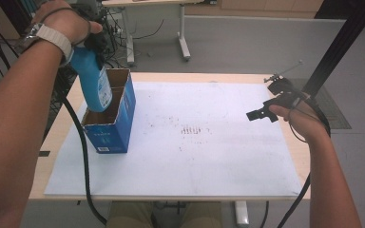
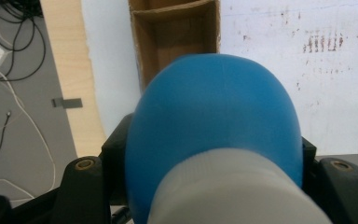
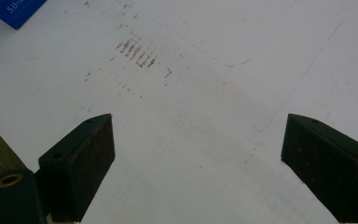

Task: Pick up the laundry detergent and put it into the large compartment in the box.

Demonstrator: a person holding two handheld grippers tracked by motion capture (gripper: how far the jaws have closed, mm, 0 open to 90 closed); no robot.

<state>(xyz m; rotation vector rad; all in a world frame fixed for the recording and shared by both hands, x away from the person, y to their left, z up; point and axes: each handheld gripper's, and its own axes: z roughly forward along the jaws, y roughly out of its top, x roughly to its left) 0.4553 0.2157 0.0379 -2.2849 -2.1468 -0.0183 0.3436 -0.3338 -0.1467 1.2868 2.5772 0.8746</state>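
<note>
Right, the blue bottle [image 1: 94, 81] is going into the box [image 1: 111, 124], and the job looks about half done. The left hand-held gripper [image 1: 91, 43] is clamped on the bottle up near its white neck, and in the left gripper view the black jaws hug both flanks of the blue body [image 2: 214, 126]. From the high view the bottle hangs tilted, its base dipping into the box's open top, at or just over the cardboard divider between the two compartments. Which compartment it will settle in I cannot tell yet; the near one sits open directly below. So the pick-up is done, and what is left, by my reading, is to straighten the bottle, lower it to the bottom and let go.

The left forearm comes in high along the left side, wrist bent so the gripper points down and slightly towards the table's middle, a cable trailing beside the box.

Over on the right, the other hand-held gripper [image 1: 261, 113] hovers above the white sheet [image 1: 209, 156] on the table [image 1: 62, 118], well away from the box, jaws wide apart and holding nothing. The right forearm reaches in from the lower right, its gripper pointing left across the sheet.
</note>
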